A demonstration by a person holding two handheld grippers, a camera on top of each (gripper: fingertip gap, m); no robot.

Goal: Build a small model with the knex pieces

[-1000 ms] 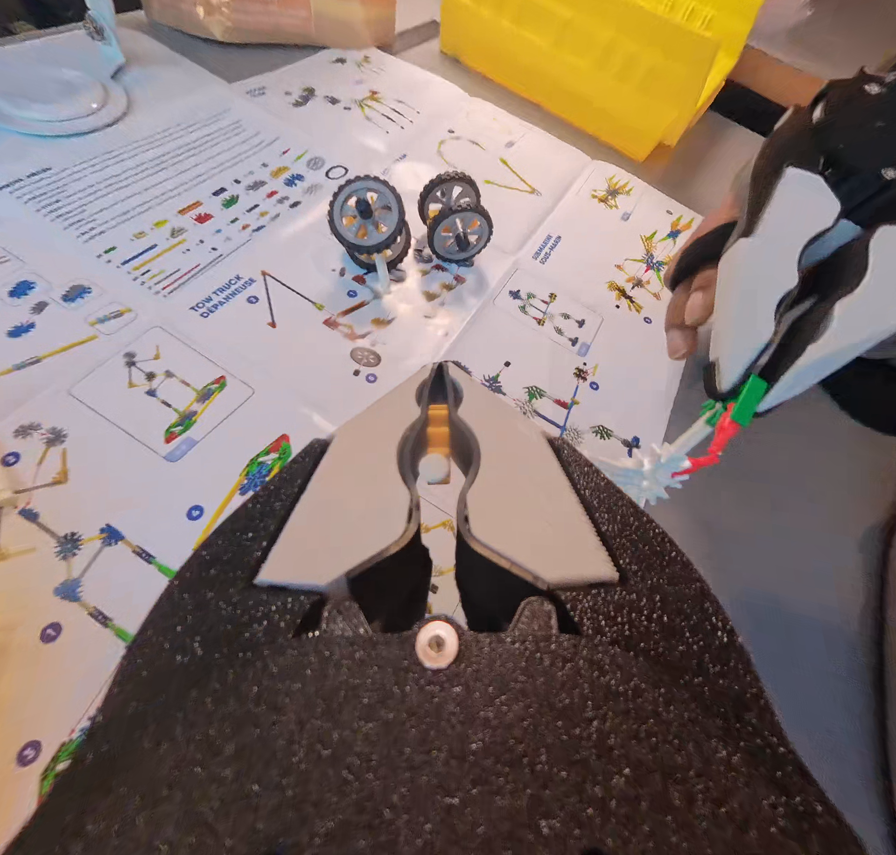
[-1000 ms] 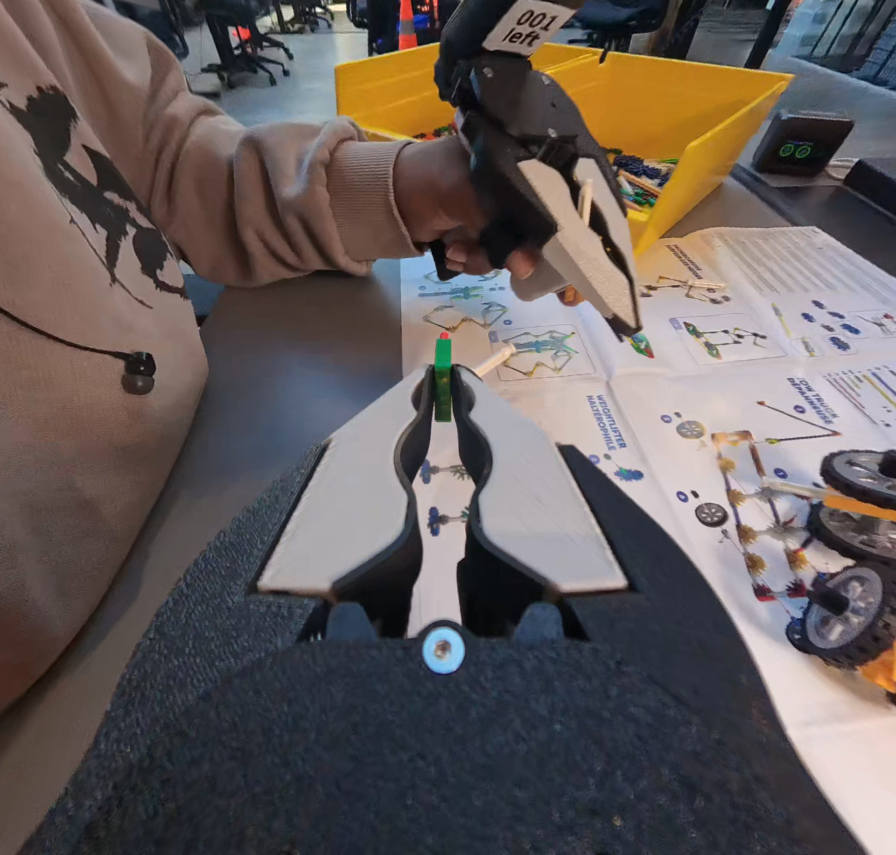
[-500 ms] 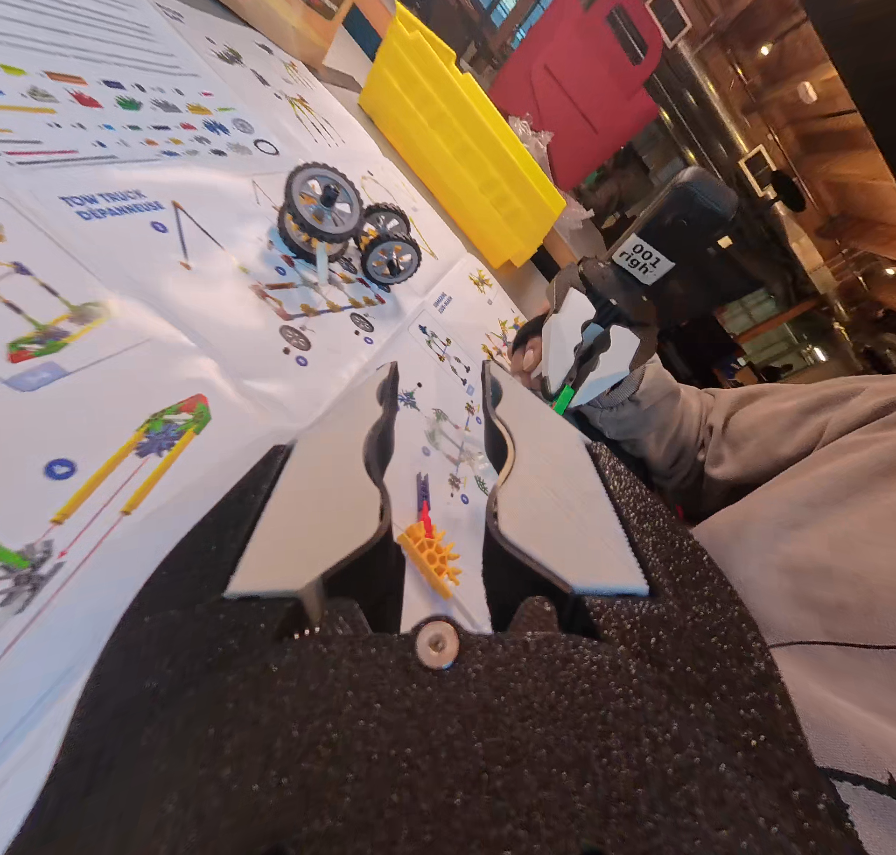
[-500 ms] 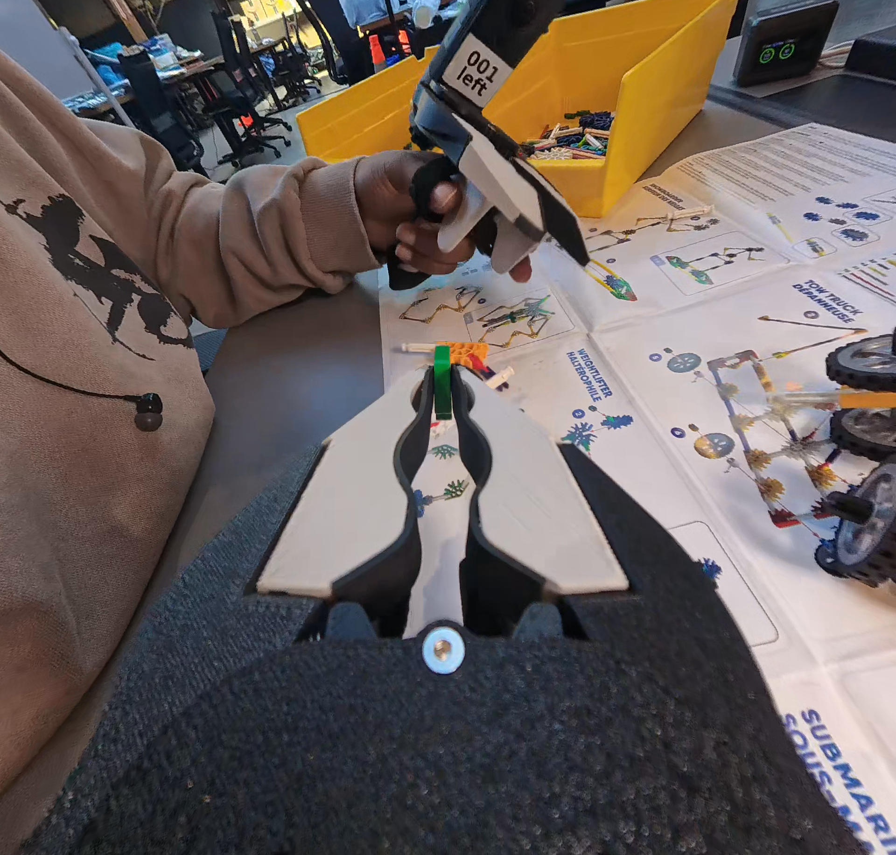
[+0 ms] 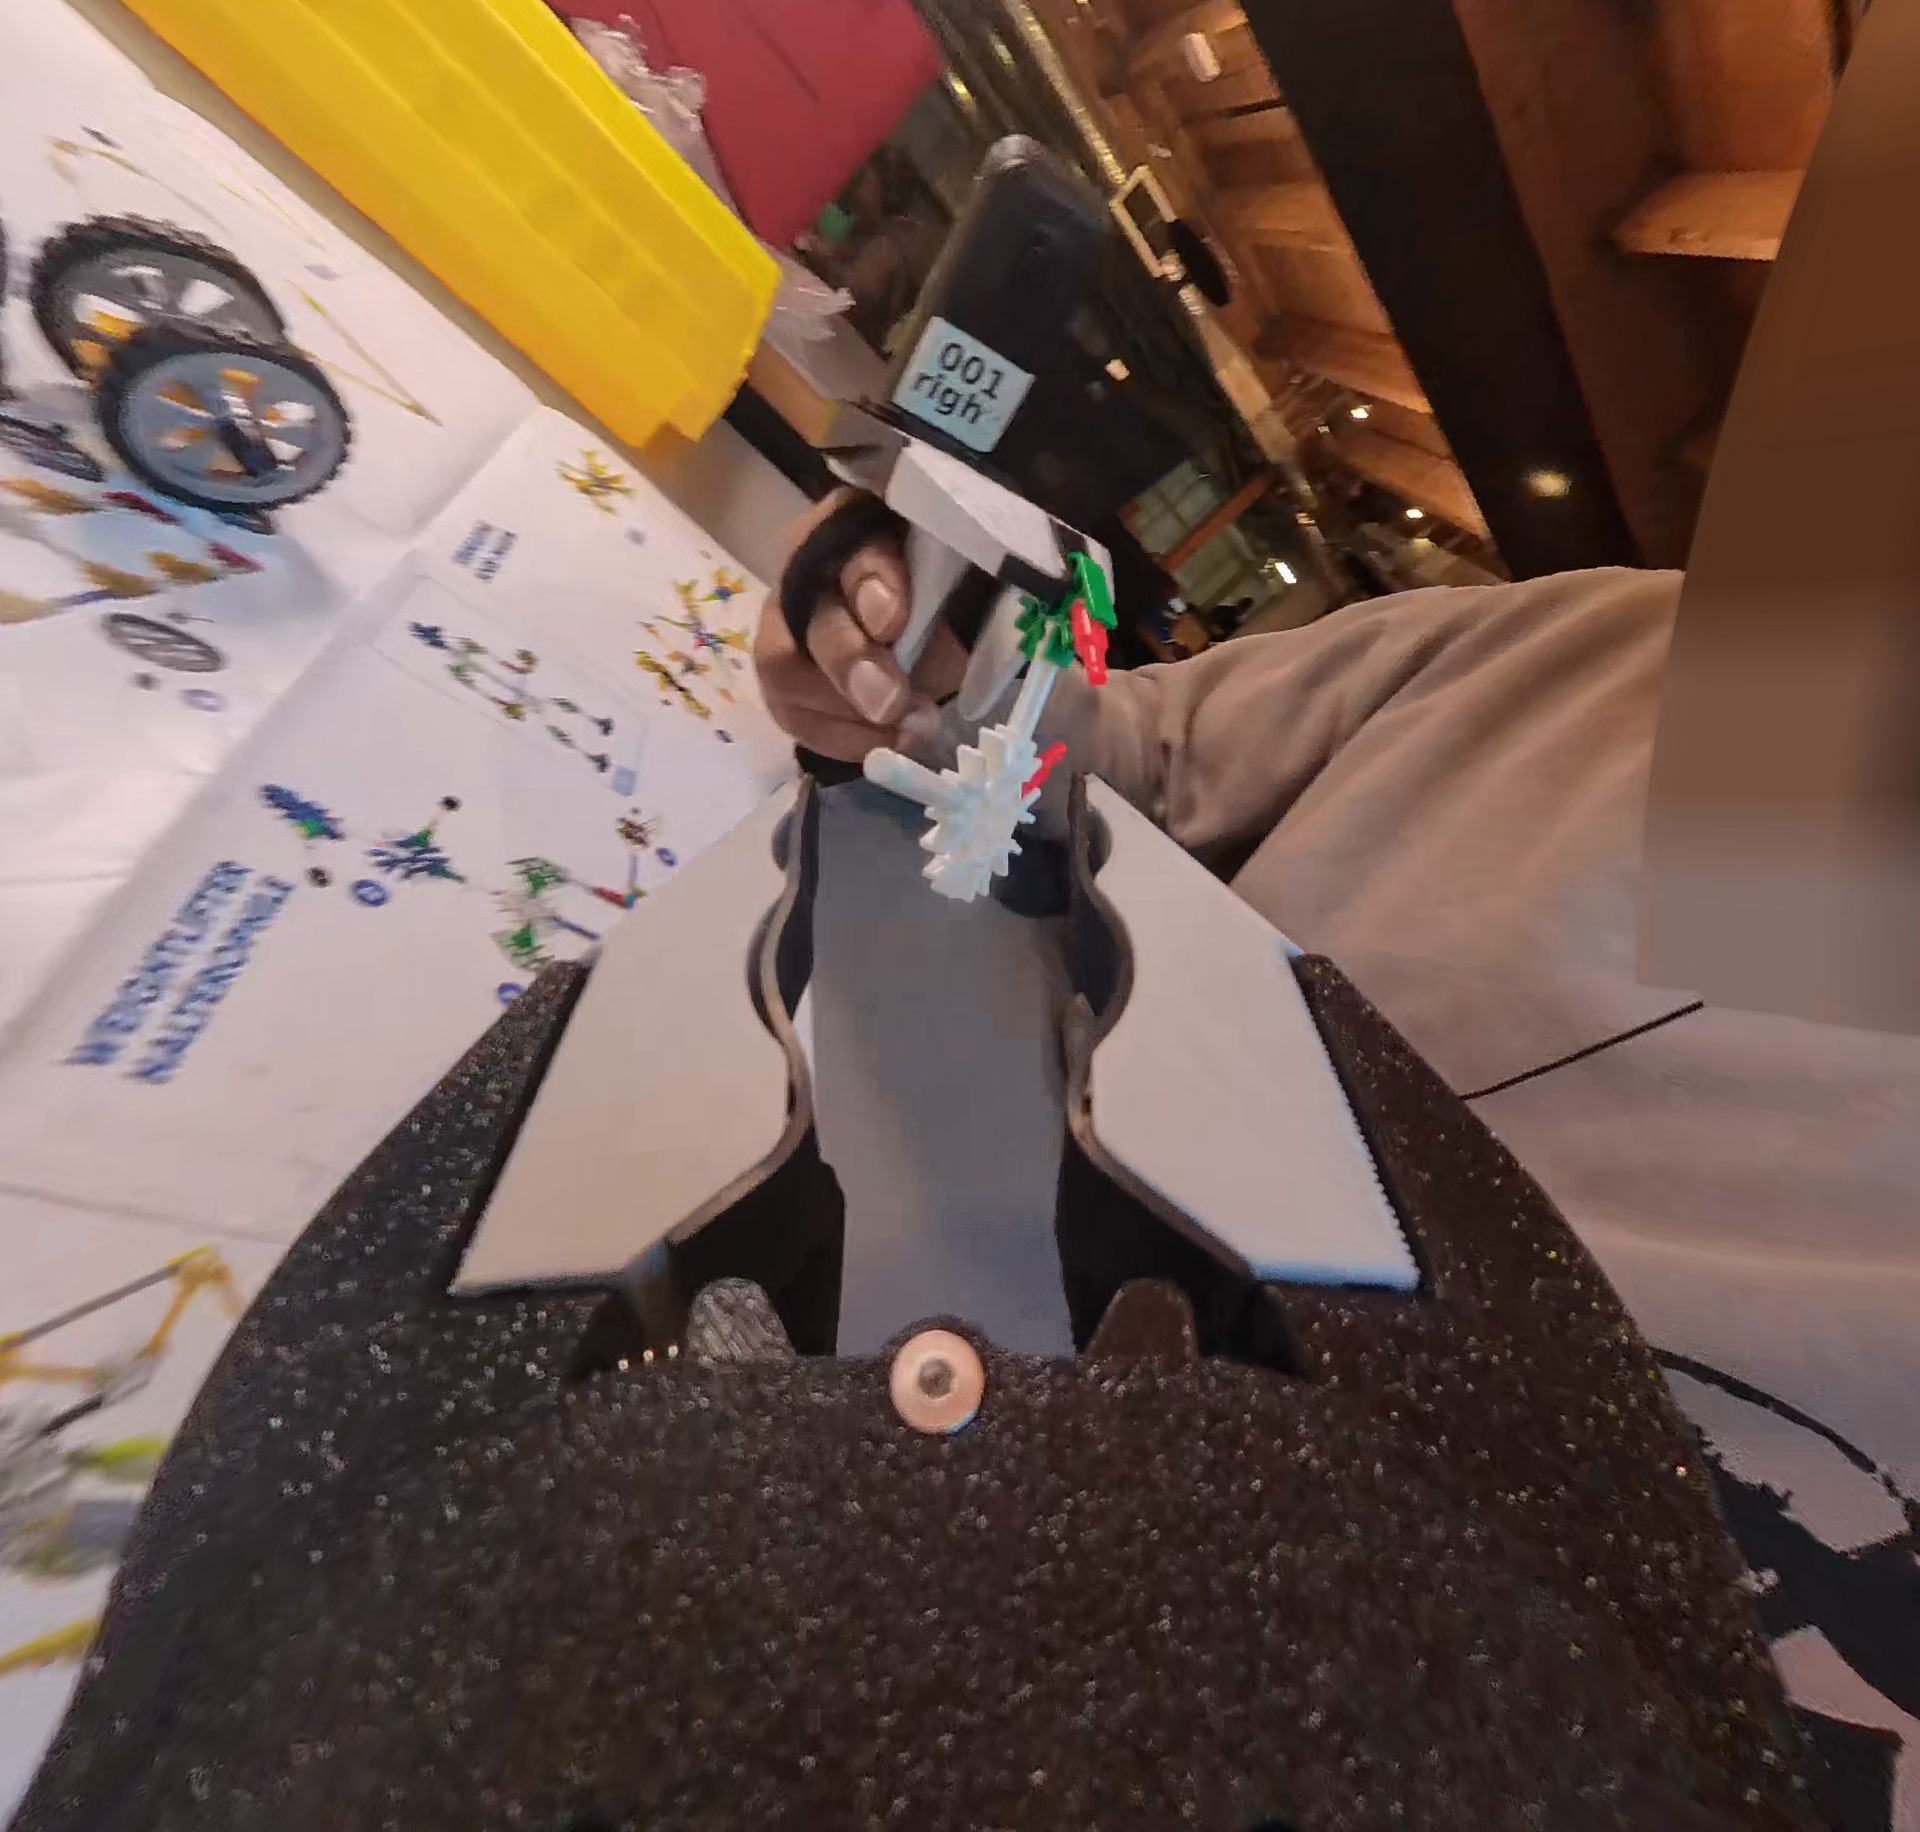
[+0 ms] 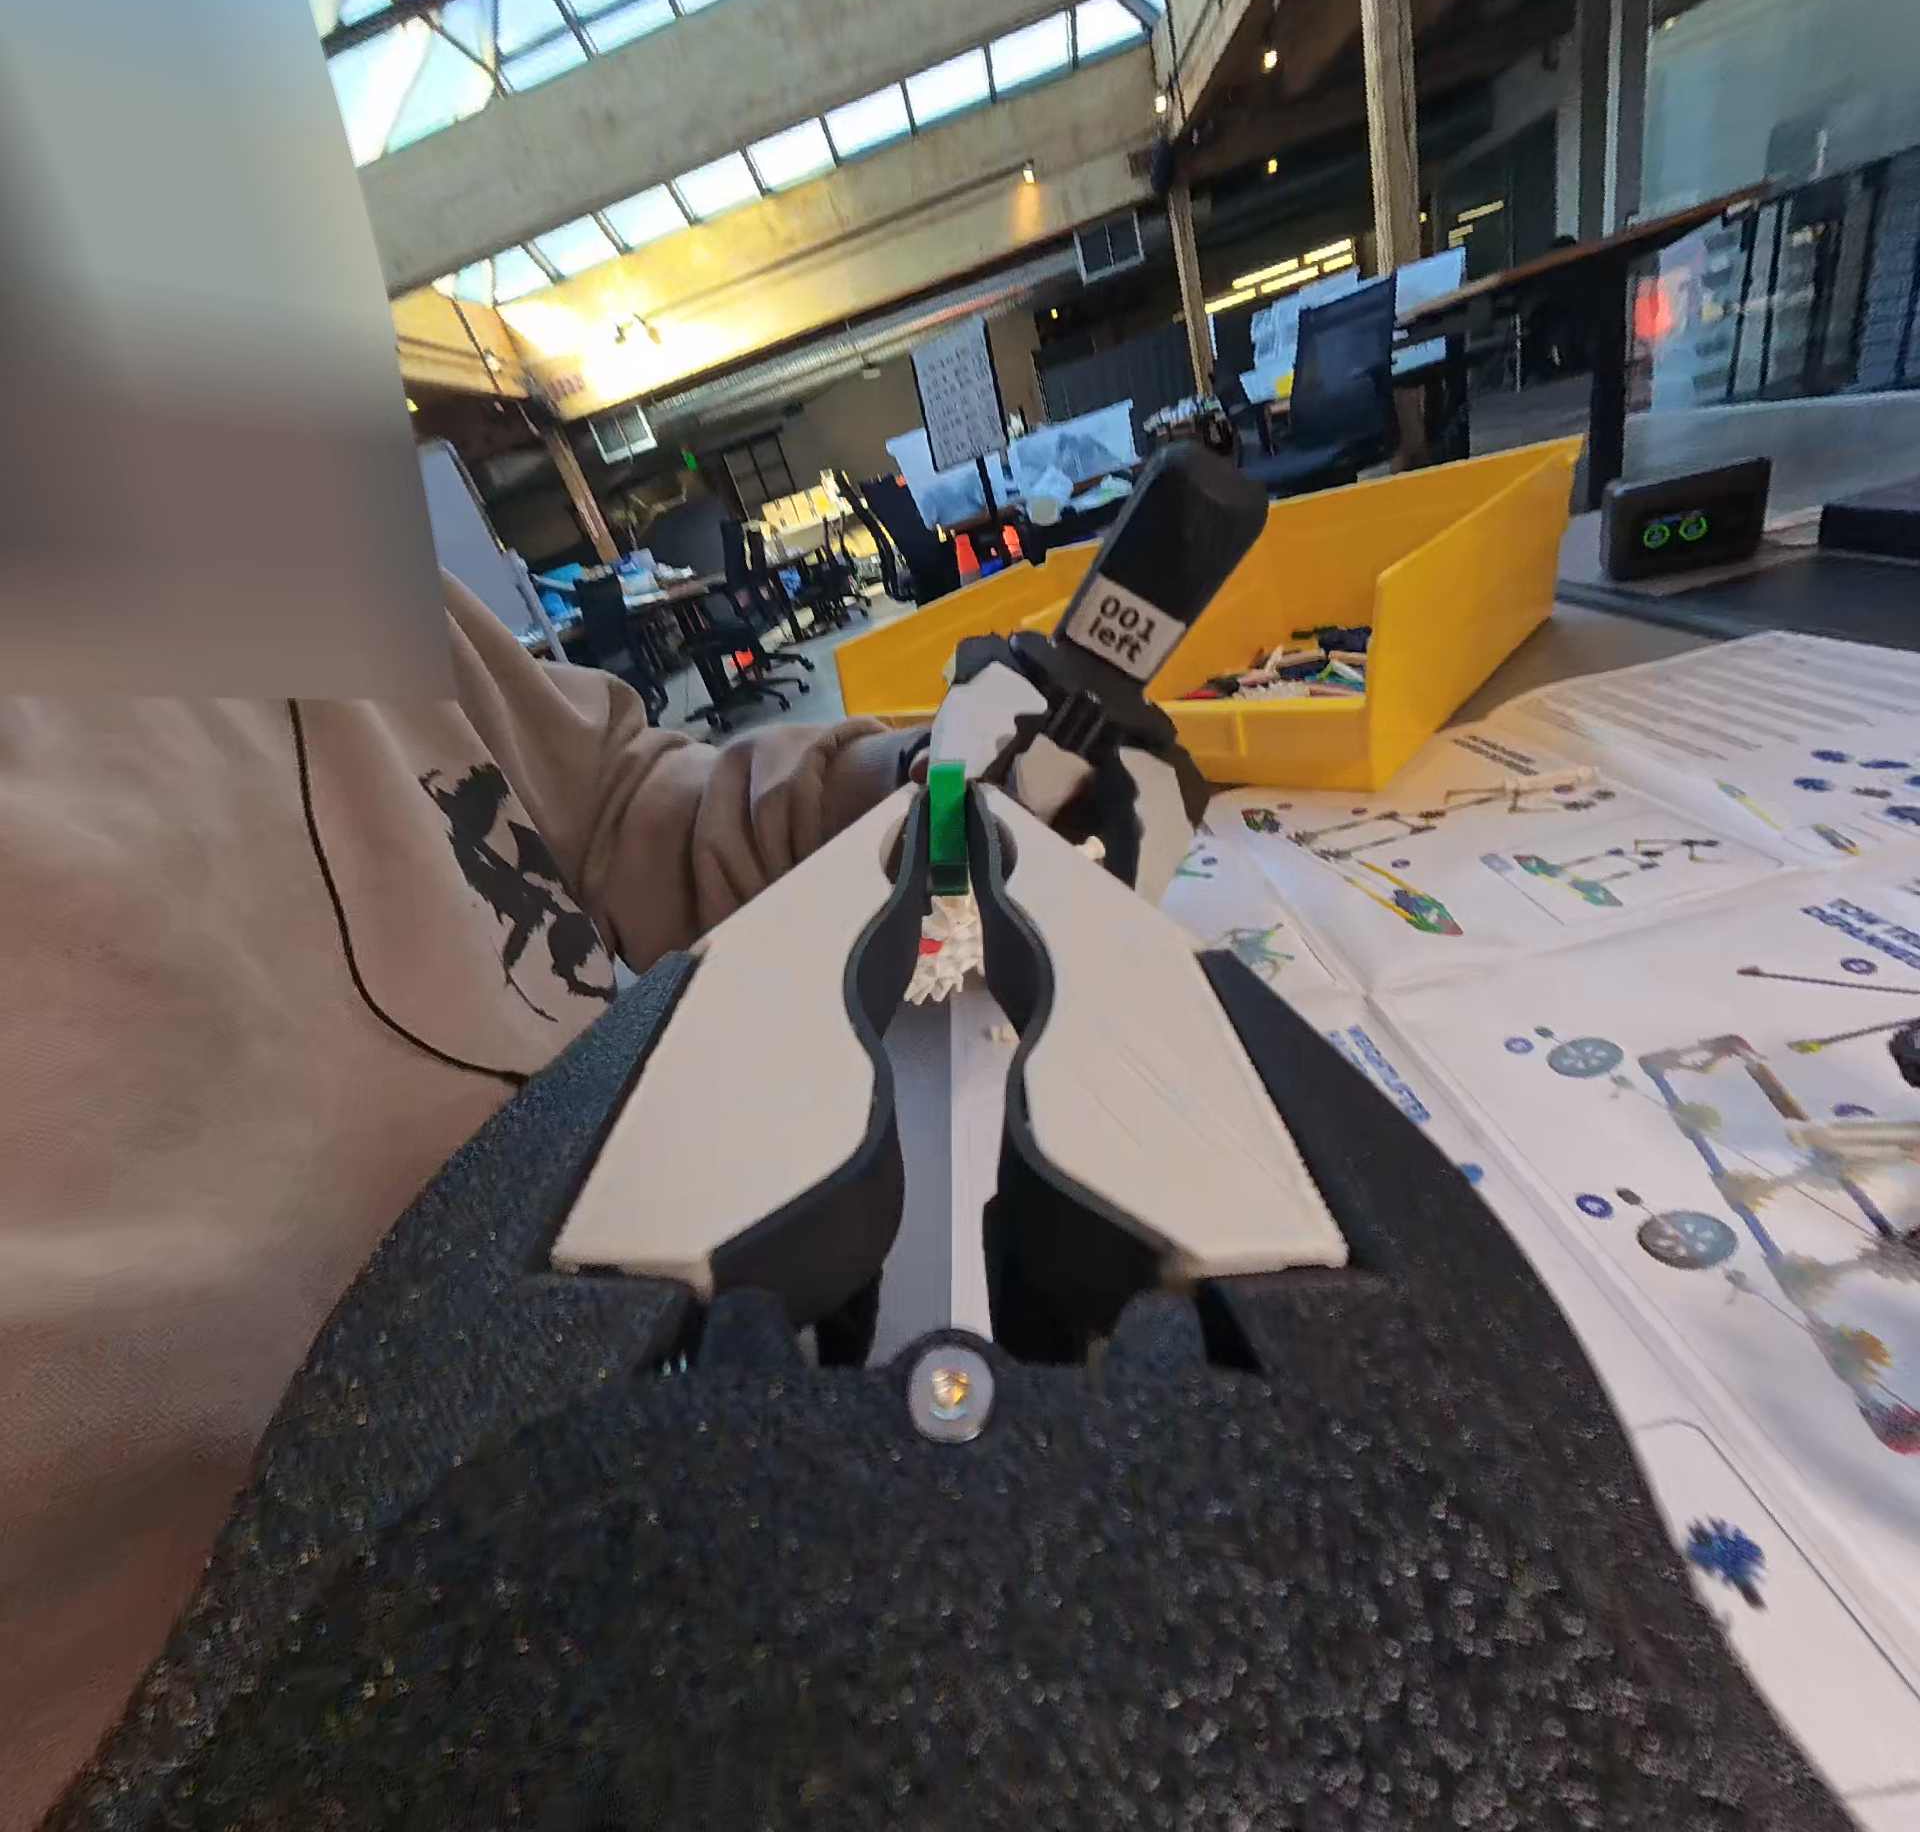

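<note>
My right gripper (image 6: 948, 808) is shut on a green piece (image 6: 948, 847) at the top of a small assembly. From the left wrist view the assembly (image 5: 1023, 712) has green and red pieces, a white rod and a white snowflake connector (image 5: 977, 821) hanging below. My left gripper (image 5: 935, 808) is open and empty, and the white connector hangs at the level of its fingertips, between them. In the right wrist view the left gripper (image 6: 1070, 795) faces mine just behind the green piece. The right gripper (image 5: 1039, 546) is lifted above the table.
A large printed instruction sheet (image 5: 312, 743) covers the table and also shows in the right wrist view (image 6: 1558, 951). A wheeled model (image 5: 218, 421) stands on it. A yellow parts bin (image 6: 1403, 629) stands behind. A person's sleeve (image 5: 1403, 743) is close on the right. Some 5 centimetres of space lies between my two pairs of fingers. From the left gripper's tips to the wheeled model (image 5: 218, 421) is close to 15 centimetres.
My left gripper opened and left an orange connector with a rod on the sheet, then swung toward the right gripper. The right gripper rose with its assembly.
</note>
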